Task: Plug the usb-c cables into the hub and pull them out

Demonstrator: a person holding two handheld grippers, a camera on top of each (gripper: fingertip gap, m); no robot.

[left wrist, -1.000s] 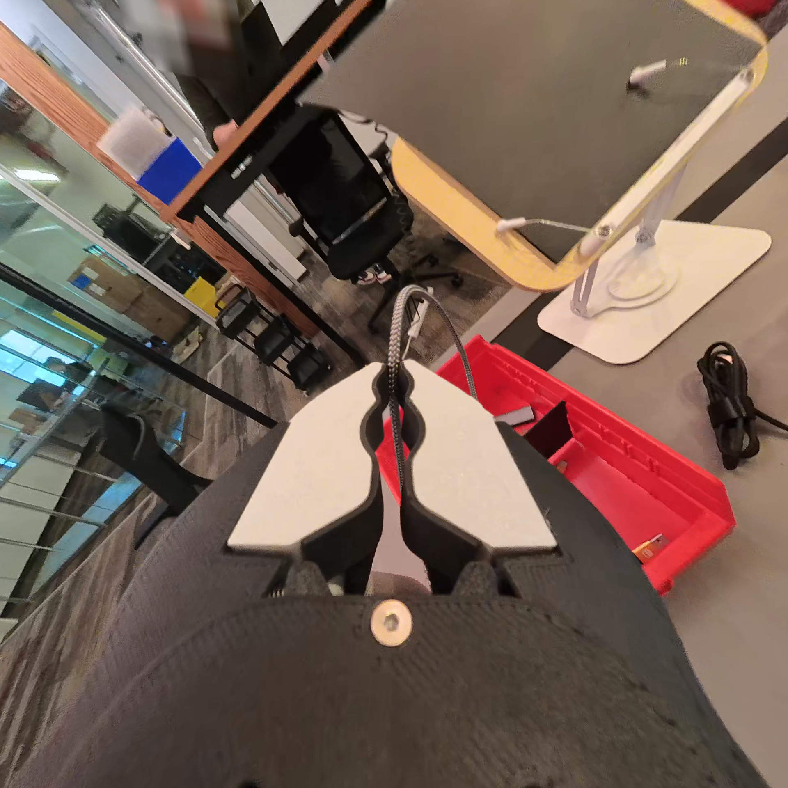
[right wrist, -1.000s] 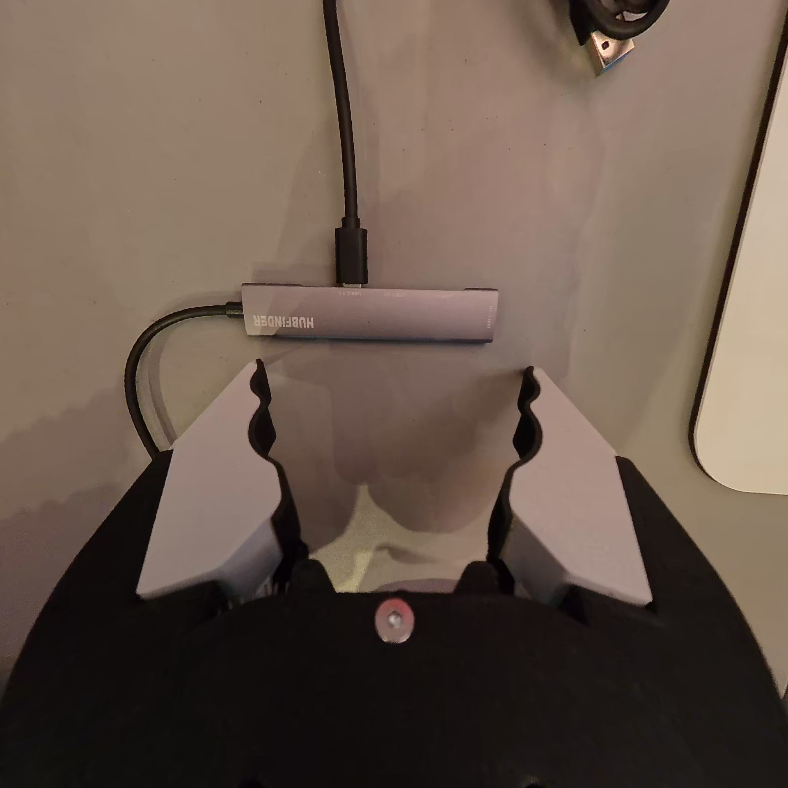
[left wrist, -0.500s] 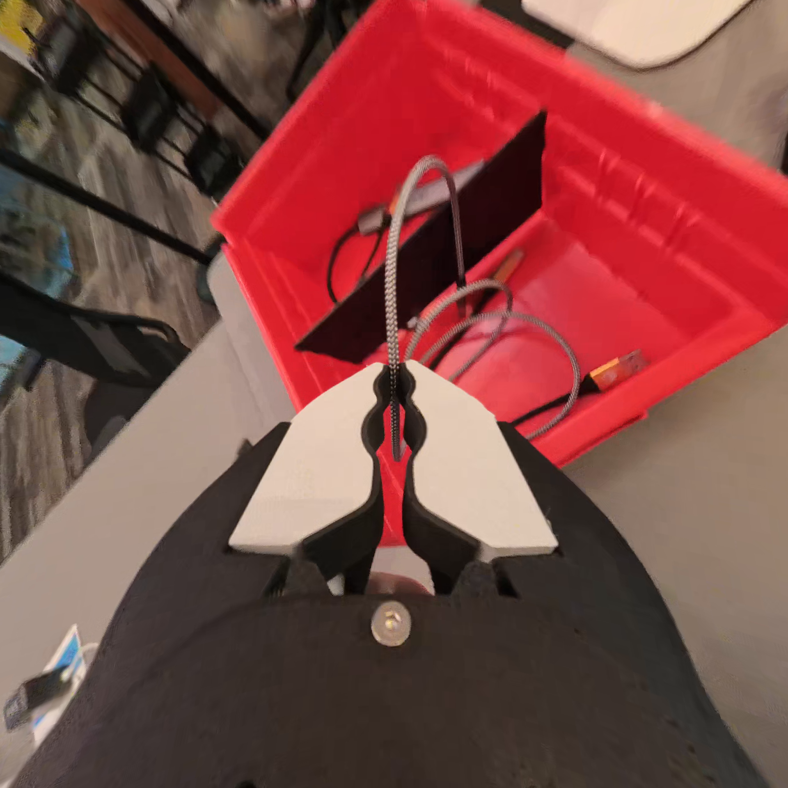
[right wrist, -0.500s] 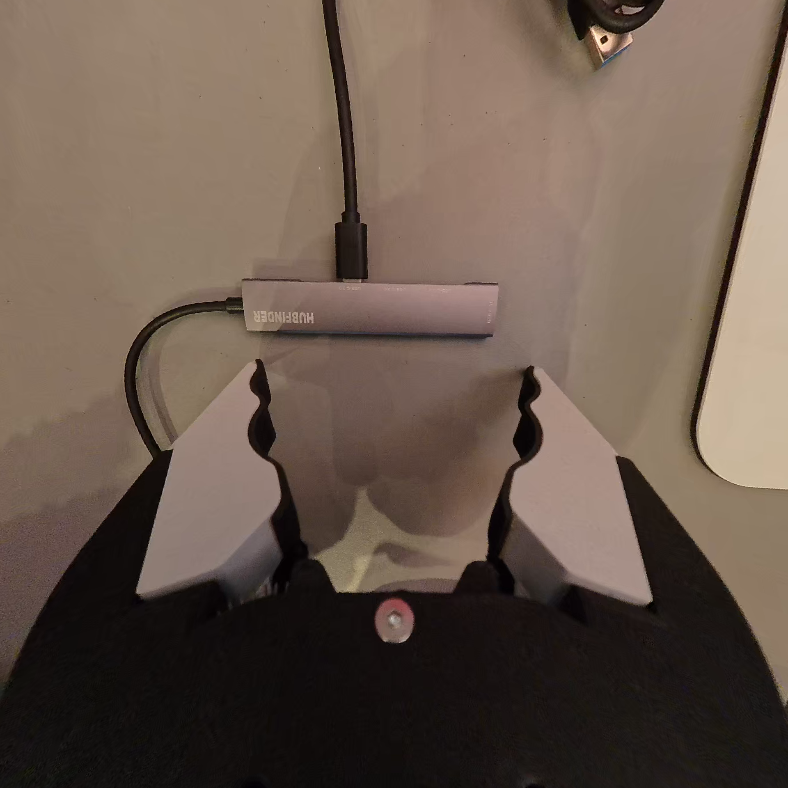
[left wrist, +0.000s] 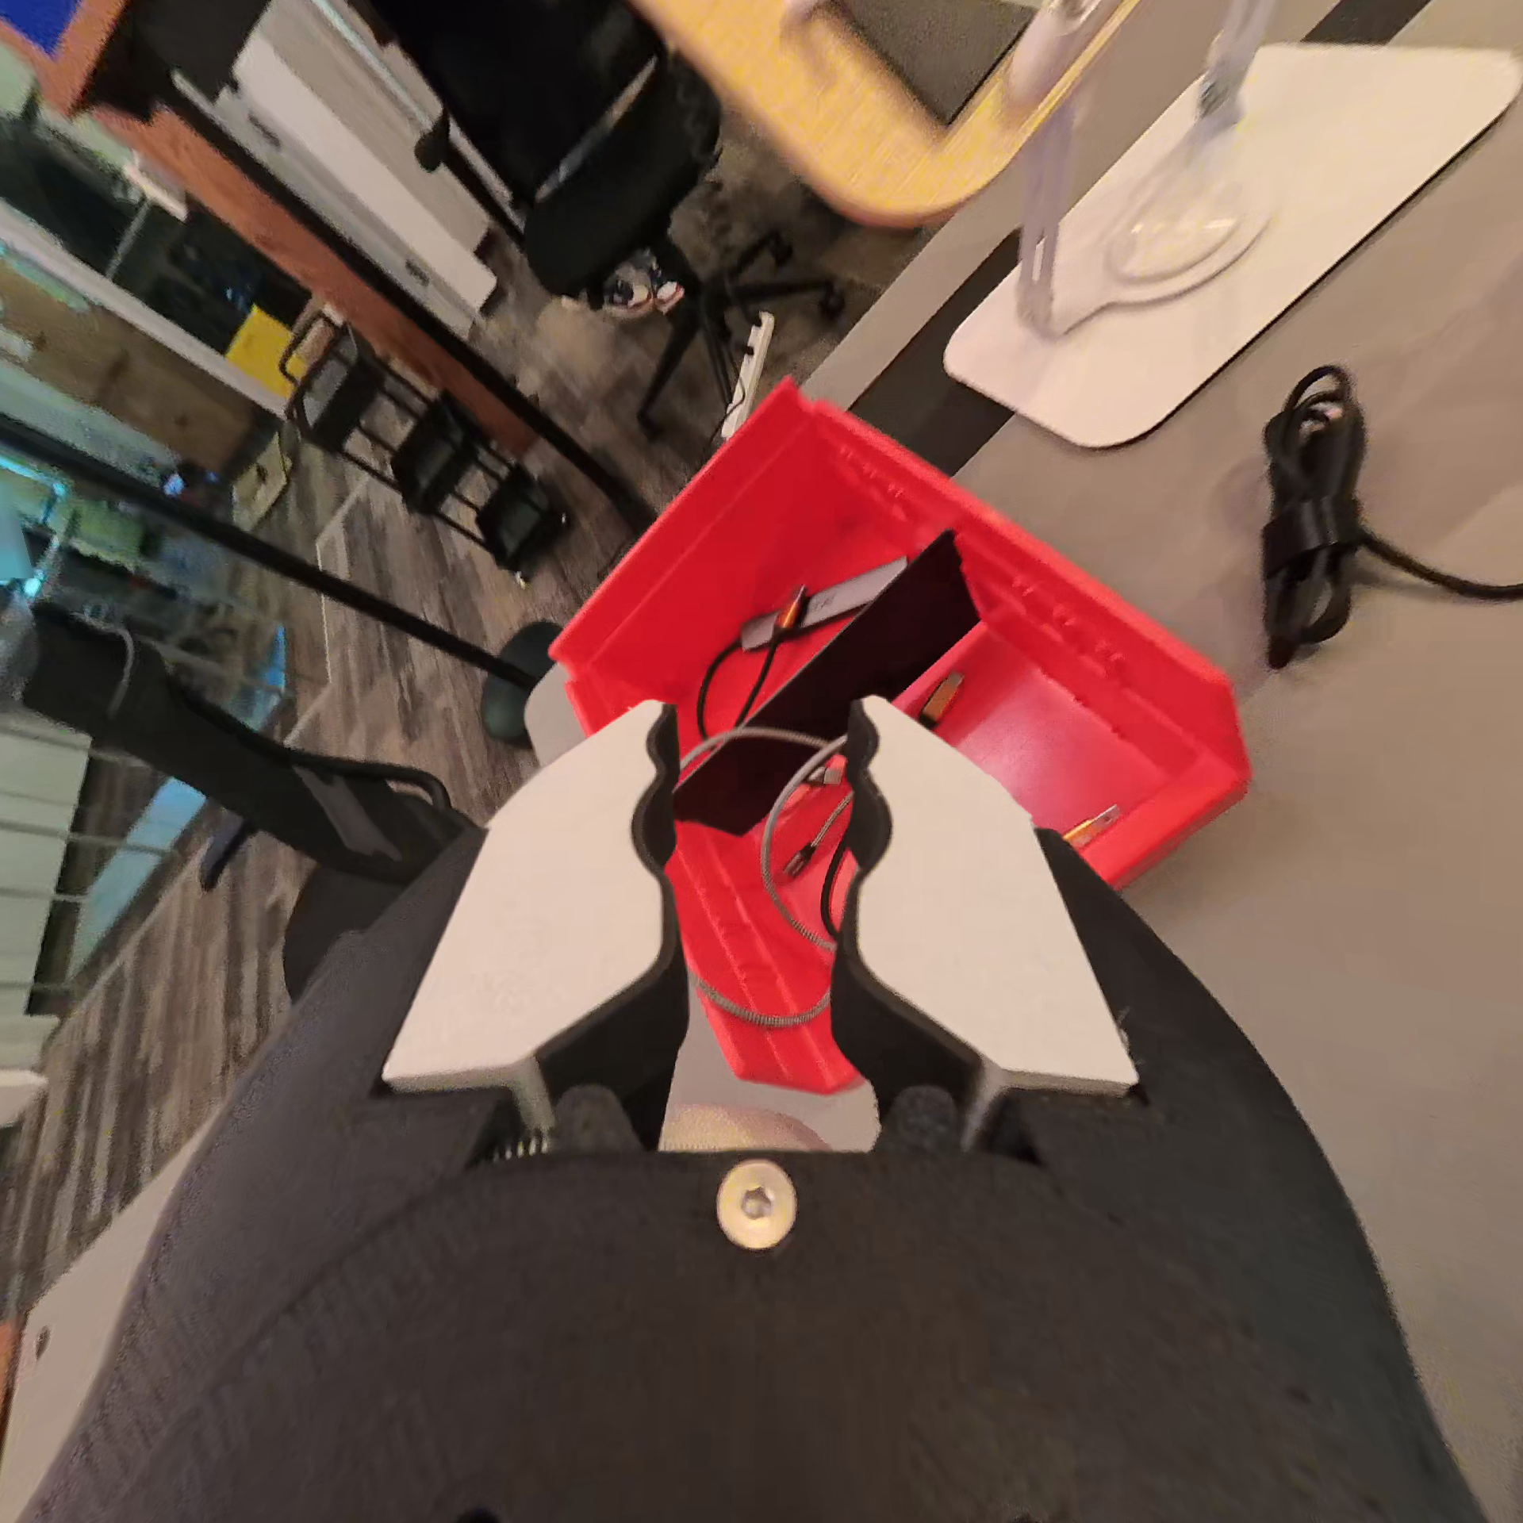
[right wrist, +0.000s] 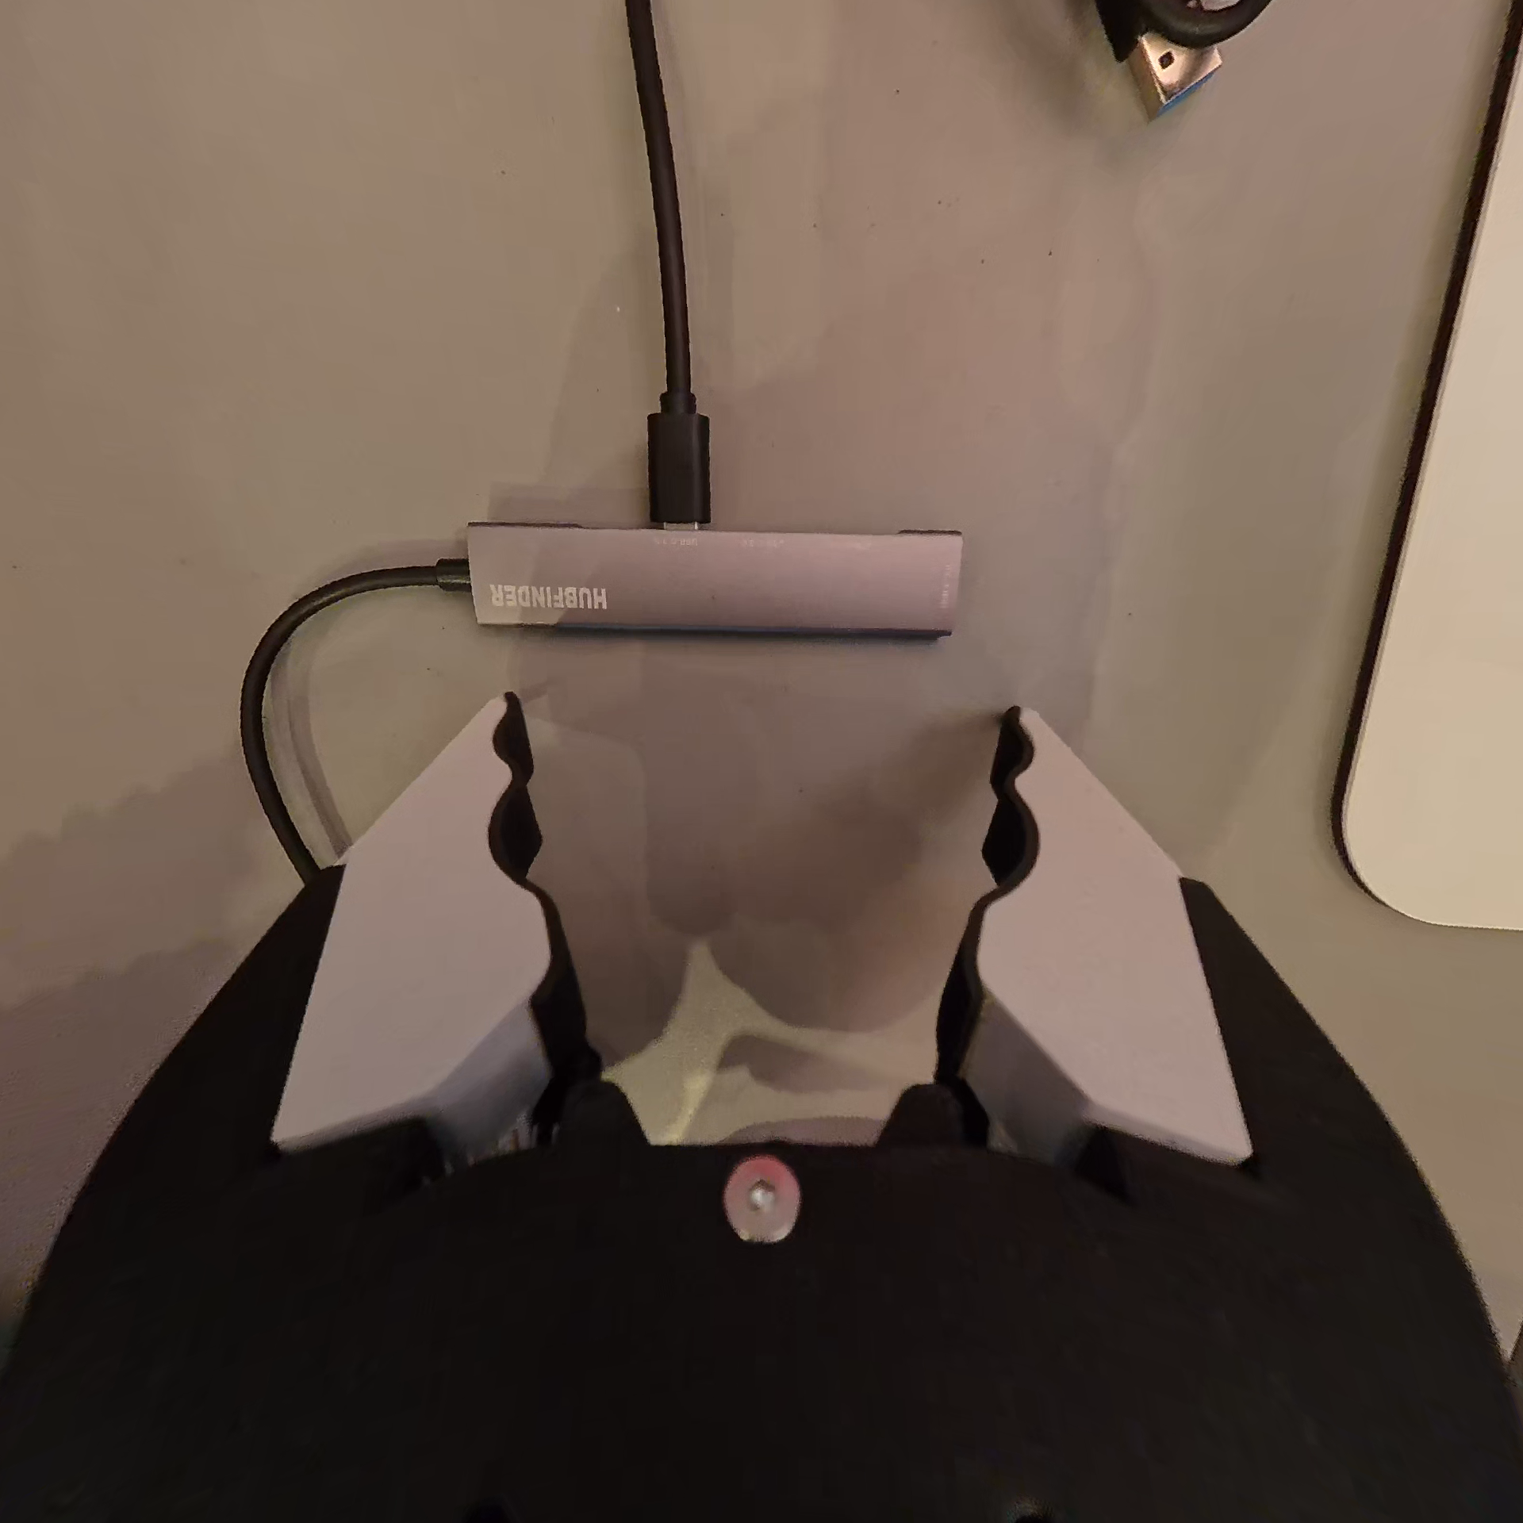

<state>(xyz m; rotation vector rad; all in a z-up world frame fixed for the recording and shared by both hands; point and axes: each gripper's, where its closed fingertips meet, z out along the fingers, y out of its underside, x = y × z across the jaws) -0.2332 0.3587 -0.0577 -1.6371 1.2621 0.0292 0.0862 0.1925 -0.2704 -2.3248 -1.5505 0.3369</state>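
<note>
In the left wrist view my left gripper (left wrist: 758, 717) is open and empty above a red bin (left wrist: 824, 494). A grey braided usb-c cable (left wrist: 770, 873) lies loose in the bin below the fingers, and neither pad touches it. A black divider (left wrist: 890, 651) splits the bin, with a grey hub (left wrist: 824, 606) behind it. In the right wrist view my right gripper (right wrist: 762, 709) is wide open and empty, just short of a grey hub (right wrist: 742, 589) on the table. A black usb-c cable (right wrist: 677, 470) is plugged into the hub's far side.
Orange-tipped plugs (left wrist: 944, 696) lie in the bin's right compartment. A coiled black cable (left wrist: 1310, 527) and a white stand base (left wrist: 1195, 272) sit on the grey table. The hub's own lead (right wrist: 272, 659) curves left. A usb-a plug (right wrist: 1170, 62) lies beyond the hub, and a white base (right wrist: 1467, 577) stands right of it. The tips of one gripper are about 40 cm away from the tips of the other. To the usb-a plug (right wrist: 1170, 62): right tips about 12 cm, left tips about 30 cm.
My left gripper carried the braided cable over the red bin, then opened and let it go into the bin. The right gripper stayed open near the hub.
</note>
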